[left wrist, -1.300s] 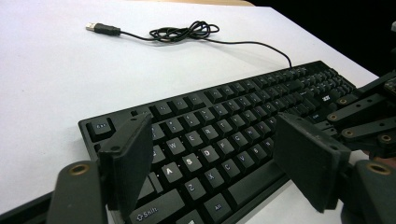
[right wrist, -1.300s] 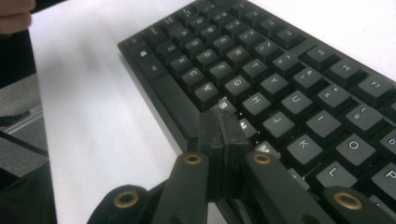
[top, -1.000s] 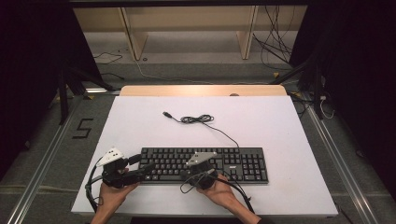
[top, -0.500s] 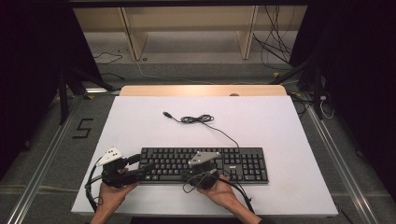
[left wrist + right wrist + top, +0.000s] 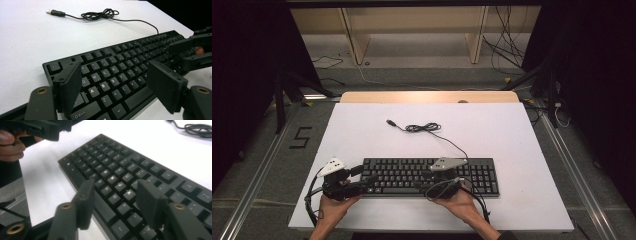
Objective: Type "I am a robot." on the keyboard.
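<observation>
A black keyboard (image 5: 472, 172) lies near the table's front edge, and its cable (image 5: 424, 128) coils behind it and ends in a USB plug (image 5: 389, 122). My left gripper (image 5: 364, 179) stands open over the keyboard's left end (image 5: 110, 62), its jaws wide apart above the letter keys with nothing between them. My right gripper (image 5: 428, 176) hovers over the keyboard's front middle (image 5: 112, 167). Its jaws have just been opening and stand apart with nothing held between them. The left gripper view shows the right gripper (image 5: 186, 51) at far right.
The white table (image 5: 362, 130) has bare room behind and on both sides of the keyboard. A wooden strip (image 5: 427, 97) runs along its far edge. Metal rails and a floor with cables and frame legs lie around the table.
The right gripper has opened its jaws and shifted a little to the right and up along the keyboard. The left gripper has stayed where it was.
</observation>
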{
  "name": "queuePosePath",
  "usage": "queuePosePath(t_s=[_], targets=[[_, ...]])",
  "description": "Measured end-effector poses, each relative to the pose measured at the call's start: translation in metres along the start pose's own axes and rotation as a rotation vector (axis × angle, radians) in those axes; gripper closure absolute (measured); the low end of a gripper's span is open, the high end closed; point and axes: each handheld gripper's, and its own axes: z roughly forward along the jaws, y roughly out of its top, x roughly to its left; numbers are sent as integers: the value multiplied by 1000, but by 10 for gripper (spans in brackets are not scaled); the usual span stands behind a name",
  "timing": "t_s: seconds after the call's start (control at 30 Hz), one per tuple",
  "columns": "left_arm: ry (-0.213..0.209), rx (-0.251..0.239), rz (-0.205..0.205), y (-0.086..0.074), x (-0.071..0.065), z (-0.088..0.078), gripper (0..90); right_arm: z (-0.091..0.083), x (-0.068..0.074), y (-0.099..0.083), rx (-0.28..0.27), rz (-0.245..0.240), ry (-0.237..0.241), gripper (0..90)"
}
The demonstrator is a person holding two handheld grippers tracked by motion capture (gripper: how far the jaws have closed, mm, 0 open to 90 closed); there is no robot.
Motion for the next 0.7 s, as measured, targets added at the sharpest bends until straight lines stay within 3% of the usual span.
queuePosePath(t_s=[0.37, 0.7], targets=[[3, 24, 1, 3, 2, 11, 319, -26, -6, -3, -84, 23, -50, 354], [-17, 77, 48, 11, -4, 32, 555, -45, -13, -10, -115, 51, -79, 317]])
